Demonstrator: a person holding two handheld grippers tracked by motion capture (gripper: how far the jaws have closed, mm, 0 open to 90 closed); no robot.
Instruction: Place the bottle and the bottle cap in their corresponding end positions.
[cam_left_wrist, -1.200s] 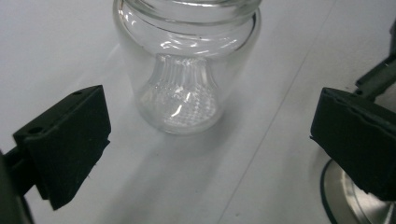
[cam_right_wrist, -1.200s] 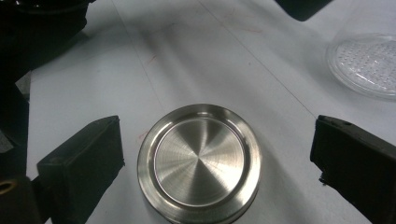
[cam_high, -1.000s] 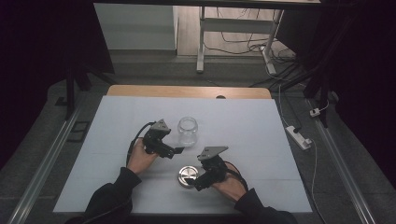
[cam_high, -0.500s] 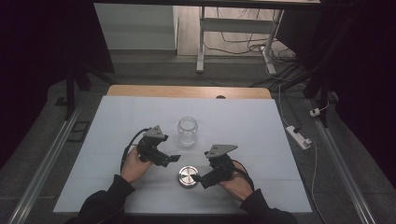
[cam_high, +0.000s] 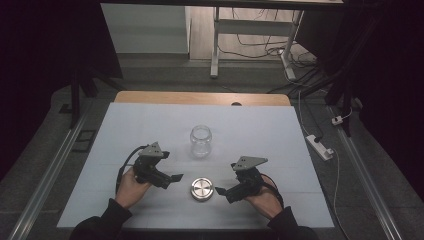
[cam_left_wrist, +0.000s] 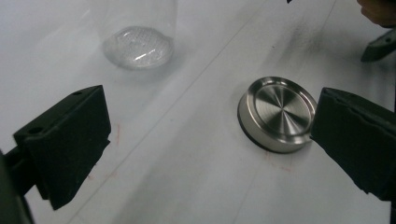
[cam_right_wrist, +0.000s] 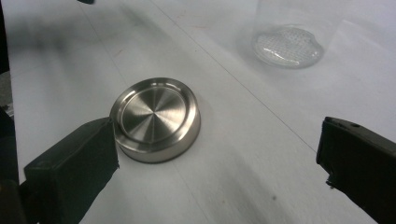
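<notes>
Round steel lid (cam_high: 201, 189) lies flat near the upright, open glass jar (cam_high: 200, 141).

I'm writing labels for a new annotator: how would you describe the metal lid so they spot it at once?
On the white table, look at the near edge, between the left gripper and the right gripper. The lid lies flat there, nearer the person than the glass jar. It is a low, round disc of brushed silver metal, unlike the tall, clear, upright jar.

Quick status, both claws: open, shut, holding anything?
Left claw: open, holding nothing, beside the metal lid.
Right claw: open, holding nothing, on the lid's other side.
</notes>
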